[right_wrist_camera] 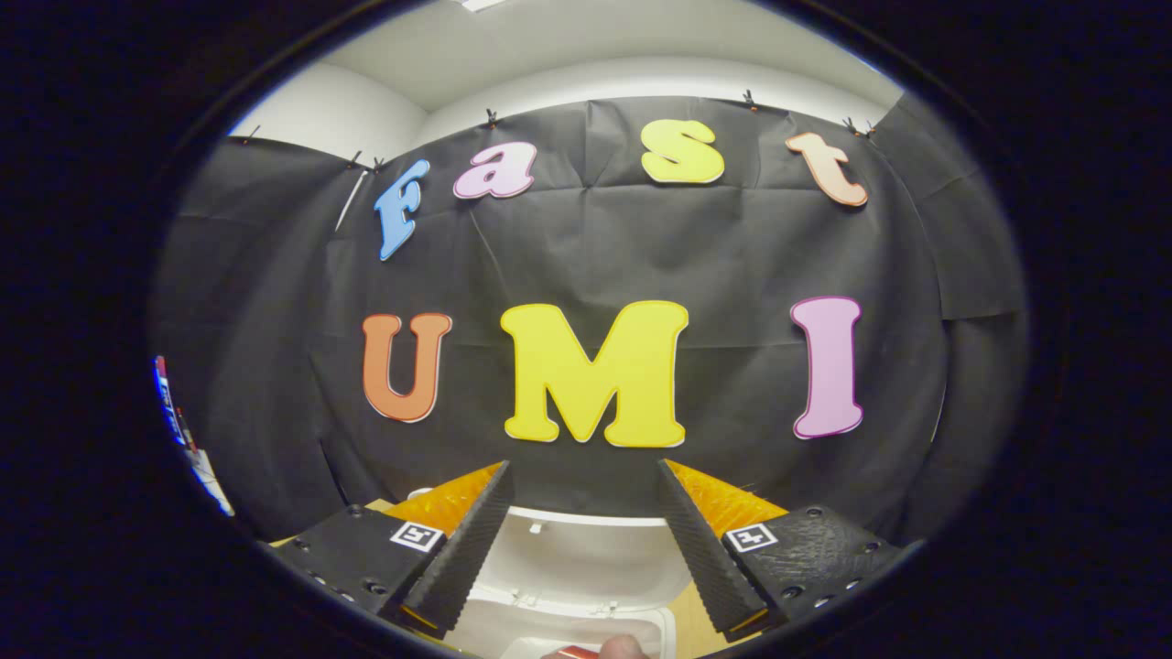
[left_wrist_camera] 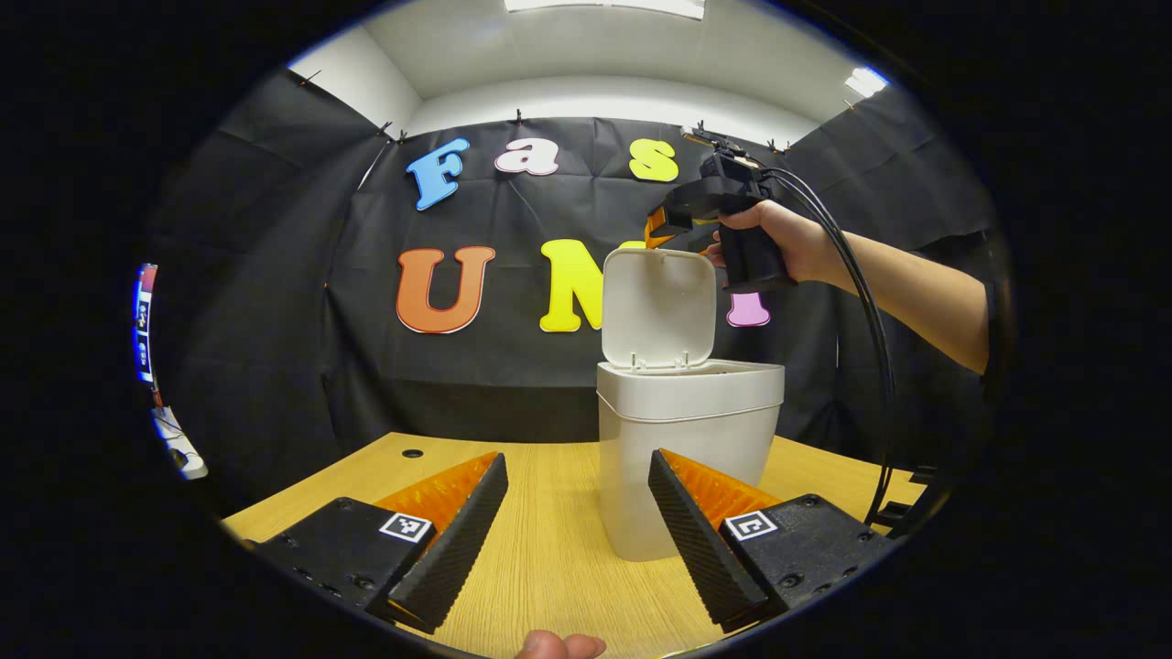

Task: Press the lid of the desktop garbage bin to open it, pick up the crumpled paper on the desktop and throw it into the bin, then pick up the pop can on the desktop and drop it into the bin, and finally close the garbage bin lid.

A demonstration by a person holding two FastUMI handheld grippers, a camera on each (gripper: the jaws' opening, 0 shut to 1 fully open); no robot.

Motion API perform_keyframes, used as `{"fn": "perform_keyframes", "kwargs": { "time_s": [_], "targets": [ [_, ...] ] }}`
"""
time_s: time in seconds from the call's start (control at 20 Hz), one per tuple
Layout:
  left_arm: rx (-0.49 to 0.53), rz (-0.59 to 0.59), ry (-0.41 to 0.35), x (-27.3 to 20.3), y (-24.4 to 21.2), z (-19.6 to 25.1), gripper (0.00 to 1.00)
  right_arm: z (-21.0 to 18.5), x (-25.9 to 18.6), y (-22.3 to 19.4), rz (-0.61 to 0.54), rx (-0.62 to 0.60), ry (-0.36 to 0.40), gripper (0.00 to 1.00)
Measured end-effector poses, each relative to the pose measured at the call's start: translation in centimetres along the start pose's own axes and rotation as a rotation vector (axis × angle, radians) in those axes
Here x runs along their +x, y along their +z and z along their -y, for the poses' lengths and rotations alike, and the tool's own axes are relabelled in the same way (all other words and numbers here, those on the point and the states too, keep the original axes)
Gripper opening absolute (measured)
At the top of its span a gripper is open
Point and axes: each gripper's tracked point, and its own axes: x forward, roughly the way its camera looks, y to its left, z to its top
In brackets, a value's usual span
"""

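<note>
In the left gripper view we hold the left claw (left_wrist_camera: 579, 499) released and empty, low over the bench (left_wrist_camera: 549, 558), its fingers flanking the white bin (left_wrist_camera: 682, 448), whose lid (left_wrist_camera: 656, 307) stands upright and open. The right claw (right_wrist_camera: 583, 517), also spread and holding nothing, hangs above the lid, gripped by a hand (left_wrist_camera: 778, 240) over the bin.

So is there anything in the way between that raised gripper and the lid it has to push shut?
Nothing visible. In the left gripper view the right gripper hangs just above the upright lid of the bin, with open air between them. Its fingers are spread and hold nothing.
</note>
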Motion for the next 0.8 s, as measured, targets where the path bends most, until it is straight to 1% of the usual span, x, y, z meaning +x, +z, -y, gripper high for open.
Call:
{"fn": "perform_keyframes", "kwargs": {
  "time_s": [0.2,0.3,0.4,0.45,0.55,0.65,0.8],
  "targets": [
    [0.0,-0.003,0.013,0.2,-0.2,-0.4,1.0,-0.4,-2.2,-0.9,-0.029,0.042,0.027,0.95],
    [-0.002,-0.008,0.015,0.3,-0.4,-0.4,1.0,-0.6,-3.5,-1.8,-0.045,0.041,0.036,0.97],
    [0.012,-0.006,0.039,0.3,-0.4,-0.9,1.0,-1.3,-5.2,-4.4,-0.099,0.017,0.06,0.96],
    [0.017,-0.003,0.052,0.4,-0.4,-1.3,1.0,-1.9,-6.1,-5.6,-0.121,0.013,0.085,0.96],
    [0.018,-0.001,0.052,0.6,-0.4,-1.0,1.0,-2.2,-7.7,-7.5,-0.144,0.014,0.109,0.96],
    [0.035,0.003,0.063,0.5,-0.3,-1.2,1.0,-2.0,-9.0,-8.9,-0.136,0.018,0.107,0.96],
    [0.06,0.018,0.079,0.5,-0.1,-1.3,1.0,-1.3,-10.4,-10.7,-0.103,0.042,0.078,0.98]
  ]
}}
